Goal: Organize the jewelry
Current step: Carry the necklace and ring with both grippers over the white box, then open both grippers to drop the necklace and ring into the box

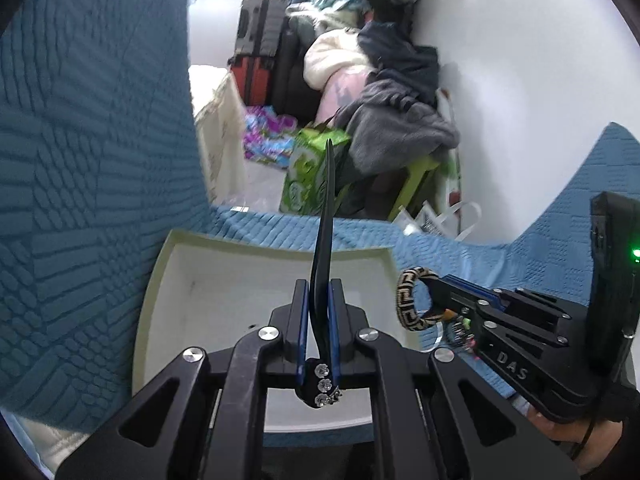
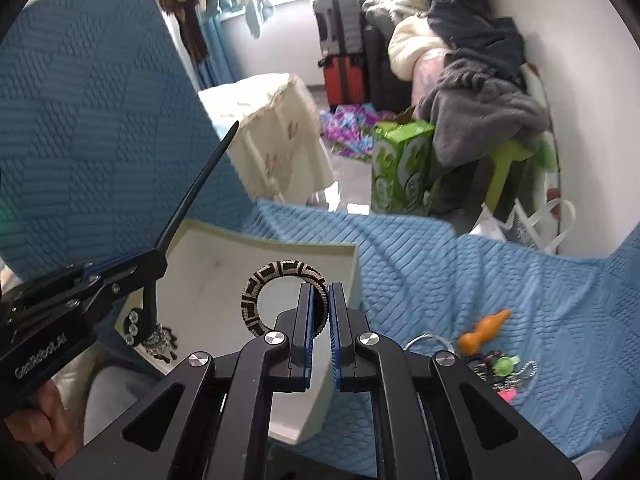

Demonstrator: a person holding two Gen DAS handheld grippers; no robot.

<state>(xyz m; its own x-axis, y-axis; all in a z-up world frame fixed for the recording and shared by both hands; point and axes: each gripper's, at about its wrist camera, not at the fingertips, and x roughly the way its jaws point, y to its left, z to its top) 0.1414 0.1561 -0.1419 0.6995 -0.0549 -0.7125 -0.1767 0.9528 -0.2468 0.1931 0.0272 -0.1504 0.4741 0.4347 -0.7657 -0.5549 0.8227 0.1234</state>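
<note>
Left wrist view: one left gripper [image 1: 319, 300] clamped tight on one black hair stick [image 1: 322, 240], pointed tip up and away, three rhinestones on its lower end, directly above one white box [image 1: 160, 280]. Right of the box, one right gripper [image 1: 434, 300] closed on one patterned bangle [image 1: 402, 300]. Box resting on a blue quilted bed cover [image 1: 80, 160]. Beyond the box: one red suitcase [image 1: 252, 80], one green bag [image 1: 308, 168], piled clothes [image 1: 400, 120] against a white wall.

Right wrist view: right gripper [image 2: 319, 308] pinching the bangle [image 2: 256, 300] by its right side, ring hanging over the box [image 2: 280, 256]. Left of the box, left gripper [image 2: 154, 264] gripping the hair stick [image 2: 192, 196]. Right of the box on the bed cover [image 2: 440, 264]: one orange gourd-shaped piece [image 2: 484, 328], one small heap of mixed trinkets [image 2: 500, 368], count unclear.
</note>
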